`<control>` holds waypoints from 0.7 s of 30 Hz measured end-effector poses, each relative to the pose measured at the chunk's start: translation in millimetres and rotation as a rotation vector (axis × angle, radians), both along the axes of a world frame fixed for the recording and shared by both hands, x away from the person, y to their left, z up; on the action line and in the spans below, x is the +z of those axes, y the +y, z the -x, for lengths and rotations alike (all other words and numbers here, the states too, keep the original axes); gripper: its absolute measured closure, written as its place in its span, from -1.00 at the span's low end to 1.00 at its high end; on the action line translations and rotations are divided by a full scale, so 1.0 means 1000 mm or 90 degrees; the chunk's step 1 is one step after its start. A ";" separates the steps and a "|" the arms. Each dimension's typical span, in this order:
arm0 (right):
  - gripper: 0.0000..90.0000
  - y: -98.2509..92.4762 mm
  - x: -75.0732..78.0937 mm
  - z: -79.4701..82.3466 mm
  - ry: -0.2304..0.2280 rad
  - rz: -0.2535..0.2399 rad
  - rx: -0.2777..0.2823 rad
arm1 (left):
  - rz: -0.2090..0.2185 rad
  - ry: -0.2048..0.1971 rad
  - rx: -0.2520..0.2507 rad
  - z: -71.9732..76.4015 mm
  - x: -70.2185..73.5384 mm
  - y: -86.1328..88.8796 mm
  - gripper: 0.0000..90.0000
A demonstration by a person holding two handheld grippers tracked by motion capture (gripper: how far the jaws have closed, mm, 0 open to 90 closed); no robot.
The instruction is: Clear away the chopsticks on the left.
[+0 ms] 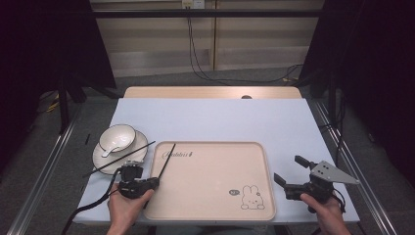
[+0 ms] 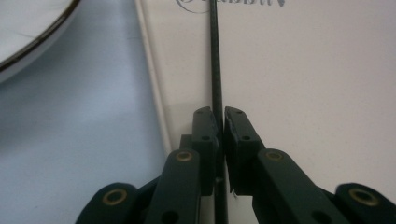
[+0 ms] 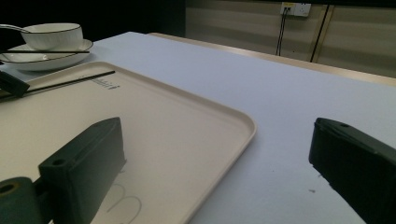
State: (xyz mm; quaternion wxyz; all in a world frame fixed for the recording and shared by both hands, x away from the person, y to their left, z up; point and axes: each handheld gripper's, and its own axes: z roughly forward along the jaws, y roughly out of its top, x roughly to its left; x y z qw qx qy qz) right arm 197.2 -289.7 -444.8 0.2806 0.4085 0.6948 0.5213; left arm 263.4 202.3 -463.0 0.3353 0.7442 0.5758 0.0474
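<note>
A black chopstick (image 1: 167,159) lies slanted over the left part of the beige tray (image 1: 210,181). My left gripper (image 1: 155,182) is shut on its near end. In the left gripper view the chopstick (image 2: 216,56) runs straight up from between the pads of my left gripper (image 2: 220,112), over the tray (image 2: 303,70). A second chopstick (image 1: 127,155) rests across the white plate (image 1: 139,149). On that plate stands a bowl (image 1: 117,137) with a spoon (image 1: 111,149). My right gripper (image 1: 286,168) hovers right of the tray, open and empty; its jaws (image 3: 217,135) stand wide apart.
The tray has a raised rim (image 3: 233,116) and a rabbit print (image 1: 252,197) at its near right corner. The plate's edge (image 2: 28,28) lies just left of the tray. The pale blue table (image 1: 220,120) ends close behind both hands. Cables (image 1: 200,68) hang beyond the far edge.
</note>
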 end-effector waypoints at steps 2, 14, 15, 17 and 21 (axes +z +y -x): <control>-0.93 0.000 0.000 0.000 0.000 -0.001 0.001 | 0.002 0.000 -0.003 0.000 0.000 0.000 0.76; -0.93 0.000 0.000 0.000 -0.003 -0.003 0.002 | 0.024 -0.086 -0.084 0.005 0.014 0.013 0.05; -0.93 -0.001 0.000 0.000 -0.004 -0.004 0.003 | 0.016 -0.103 -0.100 0.006 0.017 0.015 -0.07; -0.94 0.000 0.001 0.001 -0.005 -0.005 -0.001 | 0.021 -0.133 -0.104 0.009 0.021 0.018 -0.28; -0.95 0.000 0.001 0.001 -0.009 -0.012 0.002 | 0.018 -0.163 -0.121 0.012 0.027 0.027 -0.70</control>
